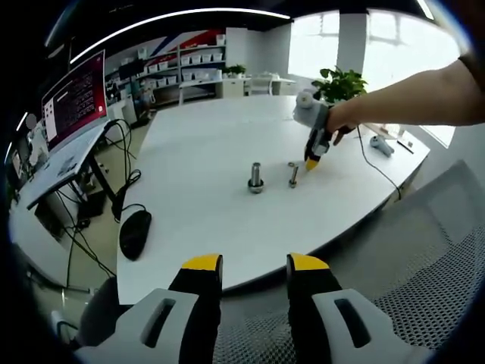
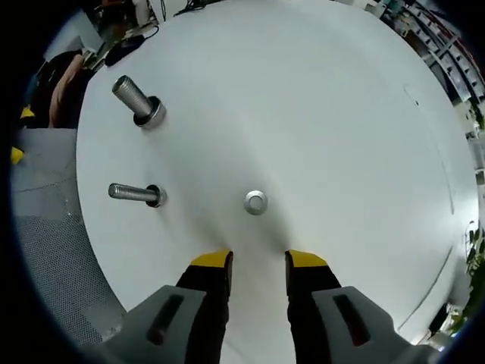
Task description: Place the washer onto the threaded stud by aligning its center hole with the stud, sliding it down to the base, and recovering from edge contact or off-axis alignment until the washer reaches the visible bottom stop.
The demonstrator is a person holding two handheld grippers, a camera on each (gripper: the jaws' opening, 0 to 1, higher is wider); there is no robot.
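A small metal washer (image 2: 255,202) lies flat on the white table (image 2: 326,114), just ahead of my right gripper (image 2: 258,262), whose yellow-tipped jaws stand open and empty. To its left stand a thin threaded stud (image 2: 135,194) and a thicker stud (image 2: 136,101). From the left gripper view, the thick stud (image 1: 255,179), the thin stud (image 1: 293,176) and the washer (image 1: 291,164) sit mid-table, with the right gripper (image 1: 311,161) held by a hand, tips down beside the washer. My left gripper (image 1: 254,265) hovers open off the table's near edge.
A black mouse (image 1: 135,233) rests near the table's left edge, beside a monitor (image 1: 76,98) and cables. A grey mesh chair (image 1: 424,265) stands under my left gripper. A plant (image 1: 339,82) and a small device (image 1: 381,144) sit at the far right.
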